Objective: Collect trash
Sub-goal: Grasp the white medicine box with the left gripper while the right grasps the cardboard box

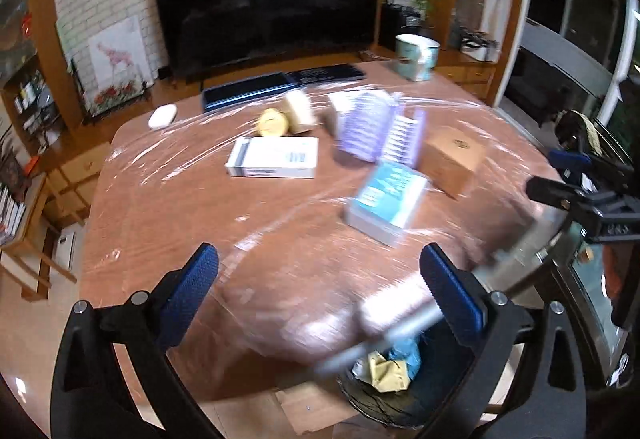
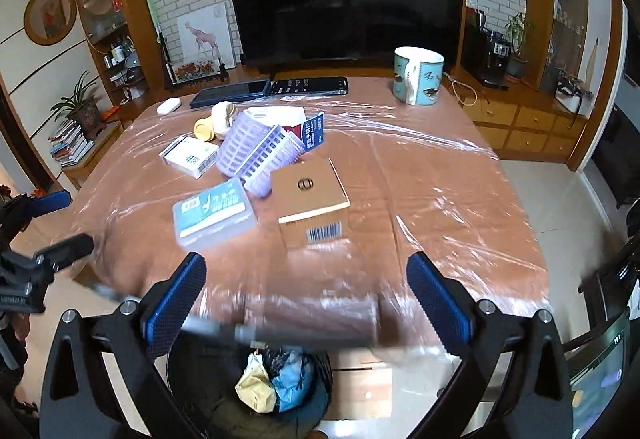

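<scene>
The left gripper stood wide open with nothing between its blue ribbed pads, and the right gripper was just as wide and just as empty. A grey, motion-smeared streak crossed low between the right jaws, just above the bin (too blurred to name). The same streak ran diagonally in front of the left gripper's right pad.

The trash bin, dark and round, sat on the floor at the near edge of the table, below both grippers. Inside lay crumpled trash, yellowish and blue, soft and creased. From the left wrist the trash bin showed under the right finger.

The table was brown and covered in wrinkled, glossy clear film. On it sat a tan cardboard box, cube-like, with a round mark on top and a barcode on its near face. Left of it lay a translucent plastic case with a blue label, and behind them a lilac ribbed basket on its side. A white flat box with a barcode lay further left. A teal patterned mug stood at the far right.
</scene>
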Motion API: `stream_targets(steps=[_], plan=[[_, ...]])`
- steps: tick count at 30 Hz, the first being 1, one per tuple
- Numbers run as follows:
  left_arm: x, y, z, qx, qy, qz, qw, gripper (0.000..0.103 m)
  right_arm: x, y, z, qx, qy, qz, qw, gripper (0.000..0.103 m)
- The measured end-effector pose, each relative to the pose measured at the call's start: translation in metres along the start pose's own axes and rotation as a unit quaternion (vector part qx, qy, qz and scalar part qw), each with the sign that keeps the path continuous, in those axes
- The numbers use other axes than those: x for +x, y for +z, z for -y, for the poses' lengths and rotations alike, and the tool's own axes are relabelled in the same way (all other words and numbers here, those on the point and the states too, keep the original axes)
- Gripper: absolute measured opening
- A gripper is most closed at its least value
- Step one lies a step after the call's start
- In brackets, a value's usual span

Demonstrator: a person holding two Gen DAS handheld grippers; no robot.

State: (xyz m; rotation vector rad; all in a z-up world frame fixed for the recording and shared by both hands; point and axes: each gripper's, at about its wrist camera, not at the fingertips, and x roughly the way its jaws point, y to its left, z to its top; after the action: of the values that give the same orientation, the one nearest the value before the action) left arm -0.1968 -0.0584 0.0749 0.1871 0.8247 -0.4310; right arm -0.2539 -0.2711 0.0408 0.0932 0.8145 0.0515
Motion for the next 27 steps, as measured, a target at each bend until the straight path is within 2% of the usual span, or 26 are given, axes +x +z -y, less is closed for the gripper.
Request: stream_targets(steps=[5,13,27], plan=[[0.033,0.011,-0.028,-0.022,-0.003,-0.02,0.9996,0.101,0.023,0.006,-0.007,-0.002,-0.009,-0.014,1.0,0.099],[0.073,0.03,-0.047,-0.025,-0.022,-0.047,0.9983,0.101,0.053,0.014,-0.004,0.018,0.001,-0.035,0.999,0.099],[0.136,0.067,-0.045,-0.003,-0.034,-0.078,0.9963,0.101,0.087,0.022,0.0,-0.004,0.042,-0.075,0.996,0.099]])
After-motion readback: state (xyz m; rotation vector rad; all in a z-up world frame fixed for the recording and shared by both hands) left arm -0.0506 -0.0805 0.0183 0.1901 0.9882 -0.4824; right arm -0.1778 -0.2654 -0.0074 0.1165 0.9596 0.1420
